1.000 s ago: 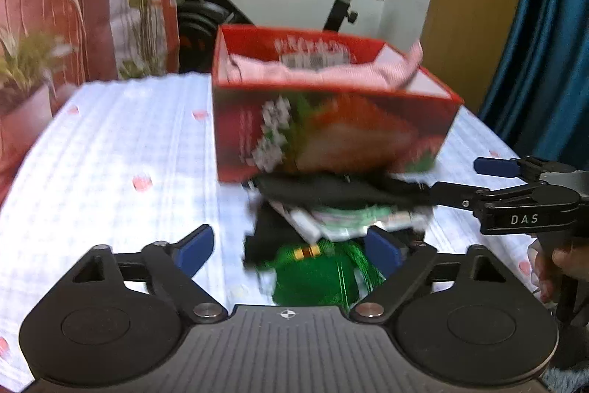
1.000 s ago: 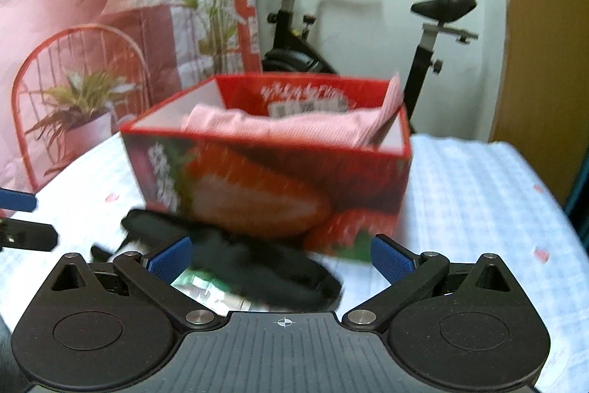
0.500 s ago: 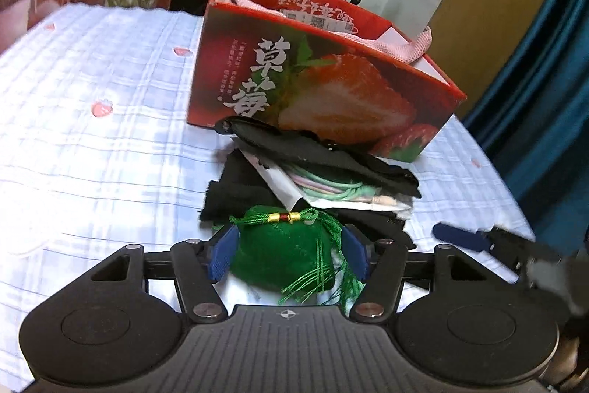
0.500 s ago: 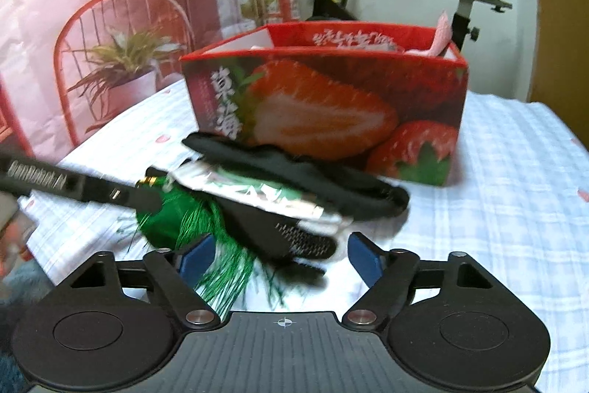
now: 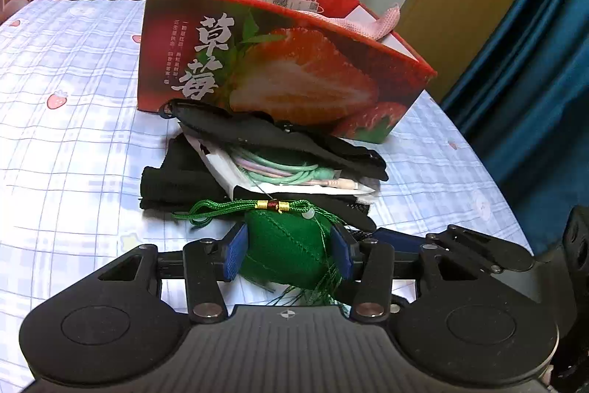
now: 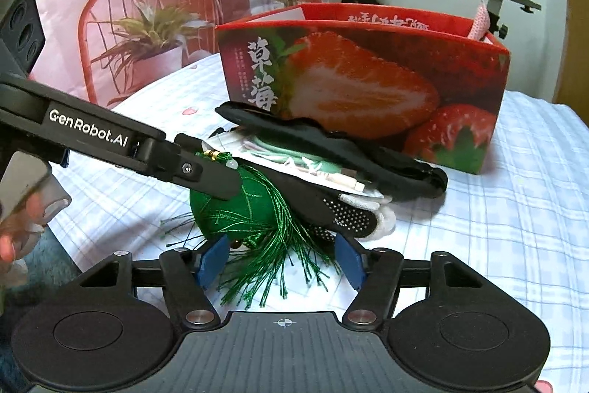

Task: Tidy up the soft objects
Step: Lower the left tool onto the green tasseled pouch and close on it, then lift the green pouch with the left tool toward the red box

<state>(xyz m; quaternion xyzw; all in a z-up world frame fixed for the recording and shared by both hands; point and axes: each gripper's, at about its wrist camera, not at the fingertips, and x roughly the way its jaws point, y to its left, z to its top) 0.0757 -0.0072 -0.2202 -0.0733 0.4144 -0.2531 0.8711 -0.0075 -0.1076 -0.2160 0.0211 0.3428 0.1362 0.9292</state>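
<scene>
Half a second ago our left gripper (image 5: 288,251) stood a little wider, its blue pads just flanking the green pouch (image 5: 285,245); now we have closed it so that both pads press against the pouch's sides, and the stitched green body bulges between them. The pouch sits on the checked tablecloth (image 5: 70,142) at the near edge of the pile, its green cord and gold beads (image 5: 272,205) lying across its top and its tassel (image 6: 272,256) spilling toward us. Our right gripper (image 6: 281,260) has come in closer than it was: its jaws stand at a middling width with nothing pinched, the tassel strands fanned between and beneath its pads, and in its own view the left gripper's finger (image 6: 210,177) now rests on the pouch where earlier it was only reaching in from the side. Behind the pouch the pile looks unchanged: a black dotted glove (image 6: 331,209) at the bottom, a clear packet of pastel cables (image 5: 294,172) on it, and a long black cloth piece (image 5: 279,139) draped over the top, leaning against the front of the strawberry box (image 5: 294,69). The box has not shifted, and pink fabric (image 5: 386,23) pokes over its far rim as before.
</scene>
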